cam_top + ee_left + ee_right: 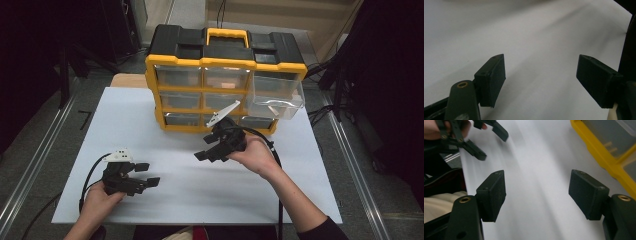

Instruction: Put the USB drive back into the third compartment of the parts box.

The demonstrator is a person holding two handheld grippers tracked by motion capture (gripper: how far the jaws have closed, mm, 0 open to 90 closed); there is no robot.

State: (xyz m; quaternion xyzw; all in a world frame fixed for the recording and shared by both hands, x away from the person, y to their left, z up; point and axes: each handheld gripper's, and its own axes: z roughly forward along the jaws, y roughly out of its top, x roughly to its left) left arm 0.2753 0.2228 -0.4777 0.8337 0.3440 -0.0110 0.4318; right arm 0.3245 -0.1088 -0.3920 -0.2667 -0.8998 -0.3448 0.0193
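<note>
Yellow and black, the drawer cabinet [225, 80] stands at the far edge of the white table [165, 200], and its top right drawer [277, 97] hangs pulled out, tilted and clear-walled; whether anything lies in it I cannot tell. Right gripper [216, 150] sits just in front of the cabinet's bottom row, jaws spread wide, nothing between them, only bare white board showing past the pads in the right gripper view. Left gripper [145, 175] rests low at the near left, well apart from the cabinet, jaws also wide and empty. The open drawer looks to be the job in hand, and it is above and to the right of where the right gripper now points. Risk here, as I judge it: that drawer is tilted on its runners, so a push from one corner could jam it or tip it out. A knock on the light cabinet could also slide it back, with the left gripper too far off to steady it
</note>
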